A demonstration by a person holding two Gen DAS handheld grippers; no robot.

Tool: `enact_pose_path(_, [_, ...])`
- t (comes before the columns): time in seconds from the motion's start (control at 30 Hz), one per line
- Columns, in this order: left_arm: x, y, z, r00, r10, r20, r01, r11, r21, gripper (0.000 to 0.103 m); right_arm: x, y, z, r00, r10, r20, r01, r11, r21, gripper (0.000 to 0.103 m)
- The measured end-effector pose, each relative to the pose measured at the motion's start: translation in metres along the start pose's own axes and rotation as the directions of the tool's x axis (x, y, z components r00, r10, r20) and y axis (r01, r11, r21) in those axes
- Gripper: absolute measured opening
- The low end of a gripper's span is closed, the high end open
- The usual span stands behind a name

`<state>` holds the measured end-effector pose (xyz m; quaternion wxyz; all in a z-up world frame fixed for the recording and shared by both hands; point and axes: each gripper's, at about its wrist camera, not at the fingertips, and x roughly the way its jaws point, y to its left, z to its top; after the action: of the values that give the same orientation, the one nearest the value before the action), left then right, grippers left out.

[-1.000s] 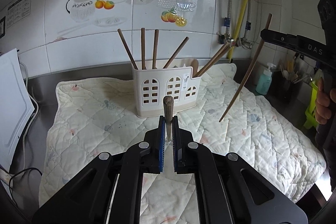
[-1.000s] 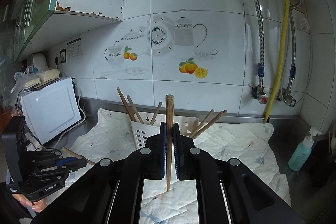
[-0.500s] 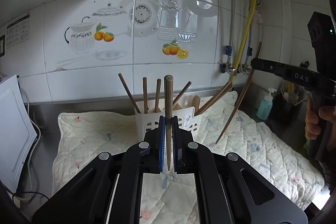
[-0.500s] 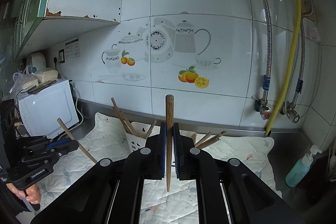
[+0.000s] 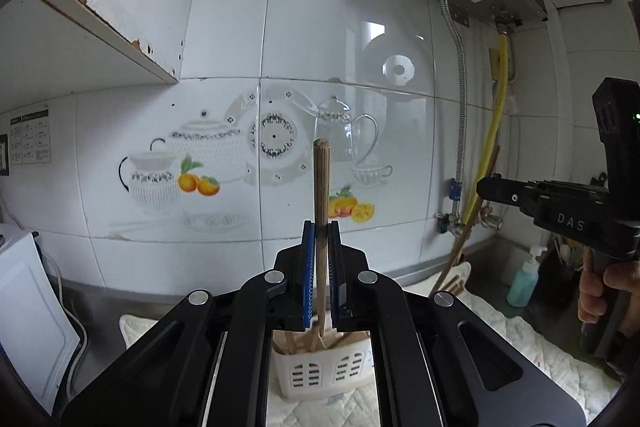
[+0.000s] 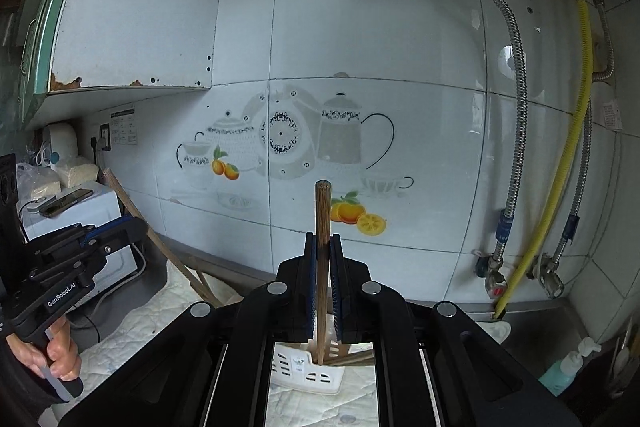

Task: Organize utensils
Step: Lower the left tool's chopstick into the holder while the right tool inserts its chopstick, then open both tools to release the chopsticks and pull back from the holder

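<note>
**Two chopsticks held upright over the holder**

While each gripper is clenched on a single wooden chopstick, both sticks stand close to vertical, which looks like the sensible way to carry them: a stick that hangs tip-down can be lowered straight into a slot of the white utensil holder (image 5: 320, 367) without tipping the ones already in it.

On the left wrist view, the left gripper (image 5: 321, 259) has its blue pads pressed flat against the left chopstick (image 5: 321, 187). The clamp sits partway down the shaft, so a long stretch rises above the jaws against the tiled wall, and the lower end drops between the fingers towards the holder, which shows through the gap below (several brown sticks lean in it already).

The right gripper (image 6: 322, 267) grasps the right chopstick (image 6: 322, 219) in much the same manner, pads tight on the shaft, blunt end up. Its lower tip appears at or just above the rim of the holder; I cannot tell whether it has entered a compartment.

Each gripper also shows in the other's camera, held by a hand (image 5: 600, 291), with its stick slanting down towards the quilted mat (image 6: 132, 323). Judging by this, both sticks are poised above the holder, ready for release.
</note>
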<state>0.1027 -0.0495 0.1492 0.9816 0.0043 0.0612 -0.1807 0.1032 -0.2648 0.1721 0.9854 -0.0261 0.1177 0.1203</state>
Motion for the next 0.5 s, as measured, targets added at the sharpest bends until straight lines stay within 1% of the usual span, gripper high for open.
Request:
enact_pose_path(0.1, [0.014, -0.002, 0.002, 1.0, 0.031, 0.006, -0.031, 0.999, 0.024, 0.005, 0.012, -0.001, 0.0, 1.0, 0.002, 0.0, -0.002, 1.0, 0.003, 0.007])
enact_pose_path(0.27, [0.041, 0.008, -0.008, 0.997, 0.055, -0.049, -0.054, 0.998, 0.012, 0.005, 0.033, 0.0, -0.011, 1.0, -0.003, -0.012, 0.003, 1.0, -0.001, 0.007])
enact_pose_path(0.5, [0.062, 0.025, -0.027, 0.991, 0.059, -0.12, -0.062, 0.998, -0.019, 0.005, 0.064, -0.002, -0.035, 0.997, -0.011, -0.073, 0.01, 1.0, -0.005, 0.007])
